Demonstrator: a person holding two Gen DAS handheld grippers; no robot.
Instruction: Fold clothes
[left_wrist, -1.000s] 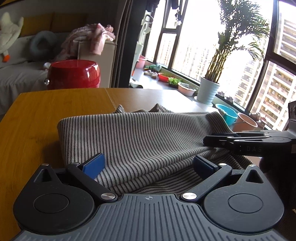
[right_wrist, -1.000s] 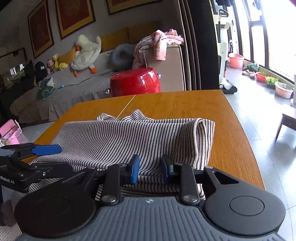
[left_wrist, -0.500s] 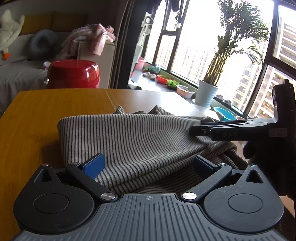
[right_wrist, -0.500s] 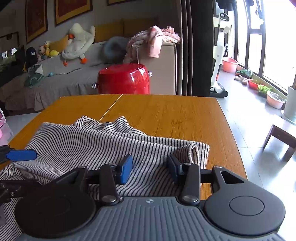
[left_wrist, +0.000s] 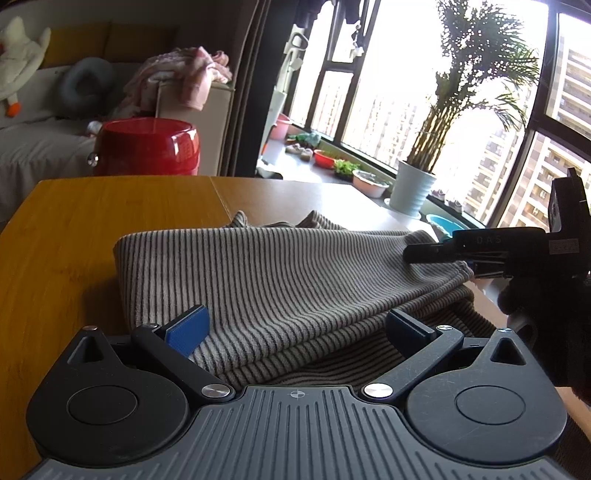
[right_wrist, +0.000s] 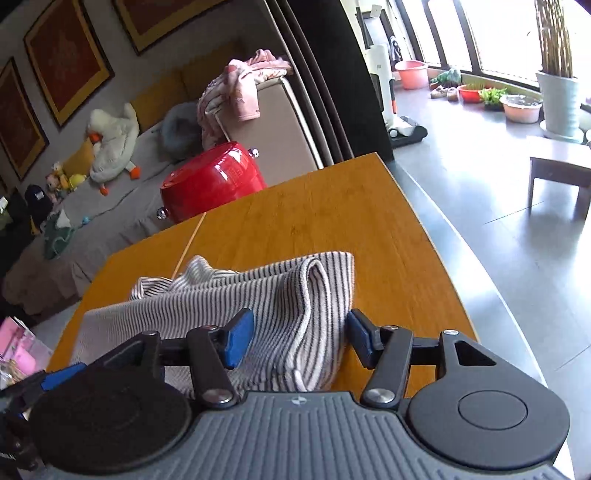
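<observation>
A grey-and-black striped garment (left_wrist: 277, 280) lies folded in layers on the wooden table (left_wrist: 74, 229). My left gripper (left_wrist: 295, 326) stands open at its near edge, blue pads on either side of the folded layers. In the left wrist view my right gripper (left_wrist: 410, 256) reaches in from the right at the garment's right end, held by a dark-gloved hand (left_wrist: 546, 306). In the right wrist view my right gripper (right_wrist: 299, 339) is open, tilted, with a raised fold of the striped garment (right_wrist: 288, 295) between its fingers. The left gripper's blue pad (right_wrist: 61, 373) shows at lower left.
A red pot (left_wrist: 147, 147) stands beyond the table's far edge, with a sofa holding pink clothes (left_wrist: 184, 81) behind it. The table's right edge (right_wrist: 424, 236) drops to a grey floor. A potted palm (left_wrist: 412, 192) and bowls stand by the windows.
My right gripper went from nearly shut to wide open, and it tilted and moved toward the garment's right end. The fold there now stands up between its fingers. The left gripper stayed put.
</observation>
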